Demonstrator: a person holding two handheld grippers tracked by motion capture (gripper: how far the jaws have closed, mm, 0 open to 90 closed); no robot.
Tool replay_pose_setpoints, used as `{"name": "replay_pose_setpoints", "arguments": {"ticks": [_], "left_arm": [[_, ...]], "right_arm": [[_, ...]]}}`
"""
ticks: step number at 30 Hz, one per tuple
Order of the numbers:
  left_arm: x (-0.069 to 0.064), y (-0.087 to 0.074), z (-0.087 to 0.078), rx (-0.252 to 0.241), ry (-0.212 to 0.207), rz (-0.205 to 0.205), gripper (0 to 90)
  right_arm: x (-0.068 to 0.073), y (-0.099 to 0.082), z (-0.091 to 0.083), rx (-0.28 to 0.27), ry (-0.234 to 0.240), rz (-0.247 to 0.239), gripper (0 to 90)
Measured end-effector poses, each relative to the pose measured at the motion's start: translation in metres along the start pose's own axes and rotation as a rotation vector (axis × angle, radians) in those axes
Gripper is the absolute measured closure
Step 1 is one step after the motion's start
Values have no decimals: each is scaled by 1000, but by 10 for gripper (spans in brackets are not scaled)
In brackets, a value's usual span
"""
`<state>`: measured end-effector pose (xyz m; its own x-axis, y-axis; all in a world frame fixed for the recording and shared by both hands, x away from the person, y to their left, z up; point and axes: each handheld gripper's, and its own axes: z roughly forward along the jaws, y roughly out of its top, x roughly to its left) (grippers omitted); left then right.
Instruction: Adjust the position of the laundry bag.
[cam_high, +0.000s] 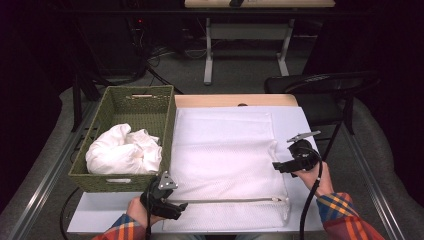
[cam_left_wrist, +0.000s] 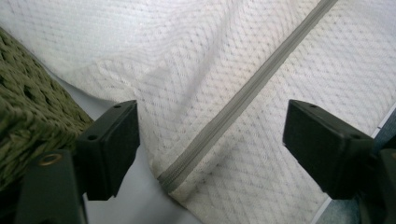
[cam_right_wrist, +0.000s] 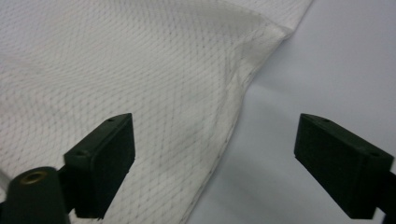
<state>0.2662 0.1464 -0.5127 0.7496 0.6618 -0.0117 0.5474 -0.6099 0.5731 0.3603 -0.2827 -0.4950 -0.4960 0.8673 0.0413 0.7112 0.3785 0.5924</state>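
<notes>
Left tongs (cam_high: 184, 204) released, jaws wide, nothing pinched; they hover at the near-left corner of the mesh laundry bag (cam_high: 225, 160), right over the closed end of its grey zipper (cam_high: 225, 200). In the left gripper view that zipper (cam_left_wrist: 243, 98) runs diagonally between my jaws, untouched. Bag lies flat on the white surface (cam_high: 100, 212), spread across most of it, zipper along the near edge. My read on handling: very light, limp, thin mesh; it will sag and fold the moment it lifts, and it probably slides easily on the smooth top. Best holds look like the stitched edges and corners or the zipper tape, since those are the only parts with body; a pinch mid-panel would likely grab both layers. Left of the bag, touching or just beside its edge, sits a green woven basket (cam_high: 167, 125) with crumpled white cloth (cam_high: 122, 150) inside; its wall crowds my left tongs, so not much swing room there. Right tongs (cam_high: 276, 167) also released, empty, held at the bag's right edge; the right gripper view shows the hemmed edge (cam_right_wrist: 233, 107) between the jaws, no contact. Black chair (cam_high: 320, 82) beyond the far-right corner, well clear.
</notes>
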Motion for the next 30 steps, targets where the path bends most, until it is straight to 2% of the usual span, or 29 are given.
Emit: {"name": "replay_pose_setpoints", "arguments": {"ticks": [4, 6, 12, 16, 19, 21, 27, 28, 30], "left_arm": [[-1, 4, -1, -18, -24, 15, 141], [-3, 6, -1, -23, -26, 25, 124], [-8, 13, 3, -25, -31, 58, 77], [-9, 13, 3, -22, -37, 58, 45], [-10, 12, 0, -38, -36, 54, 52], [-11, 11, 0, -43, -58, 41, 49], [-18, 13, -2, -61, -87, 71, 40], [-20, 14, -2, -70, -102, 80, 20], [-23, 15, -2, -85, -124, 90, 17]], "right_arm": [[7, -7, -8, 3, 11, -20, 29], [8, -11, -12, -9, 24, -15, 0], [14, -23, -25, -54, 28, -13, 0], [18, -31, -30, -57, 31, -8, 0], [20, -36, -32, -57, 34, -17, 0], [21, -39, -34, -53, 41, -11, 0], [23, -46, -40, -51, 51, 0, 0], [23, -49, -44, -55, 56, 23, 0], [23, -51, -45, -52, 54, 23, 0]]}}
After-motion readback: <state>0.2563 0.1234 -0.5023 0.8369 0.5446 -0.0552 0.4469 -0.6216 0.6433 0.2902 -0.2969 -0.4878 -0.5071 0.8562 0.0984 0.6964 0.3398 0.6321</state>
